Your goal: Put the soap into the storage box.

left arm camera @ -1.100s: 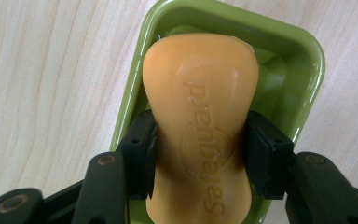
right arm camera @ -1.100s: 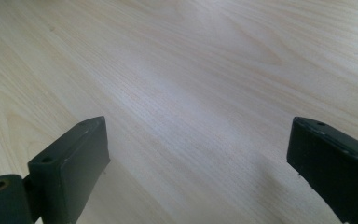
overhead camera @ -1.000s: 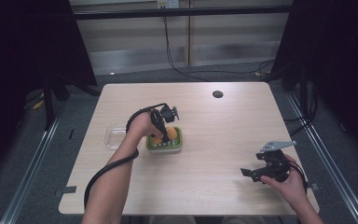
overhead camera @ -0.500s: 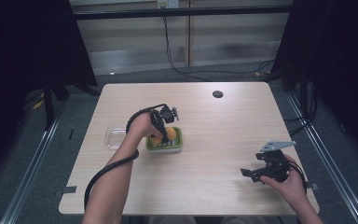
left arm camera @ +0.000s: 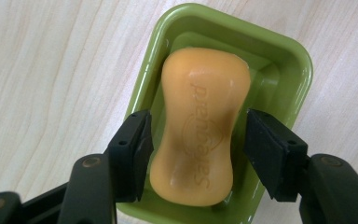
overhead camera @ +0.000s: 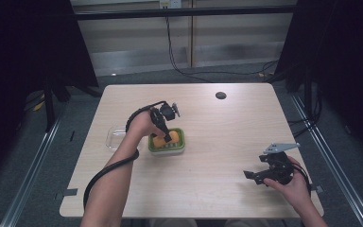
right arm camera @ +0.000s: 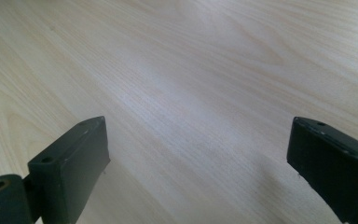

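Observation:
An orange soap bar (left arm camera: 205, 79) with embossed lettering lies in a green dish (left arm camera: 289, 70) on the wooden table. In the left gripper view my left gripper (left arm camera: 198, 128) stands open, one jaw on each side of the bar's waist, with a thin gap on each side. In the high view the left gripper (overhead camera: 166, 137) points down into the dish (overhead camera: 180, 142) at the table's middle left. My right gripper (overhead camera: 251, 177) is held low near the front right corner, open, and in its own view the right gripper (right arm camera: 198, 140) has bare wood between its jaws.
A clear plastic lid or tray (overhead camera: 115, 140) lies just left of the dish, partly behind the left forearm. A small dark round cap (overhead camera: 220, 95) sits near the table's far edge. Bare table (overhead camera: 227, 137) lies between the two grippers.

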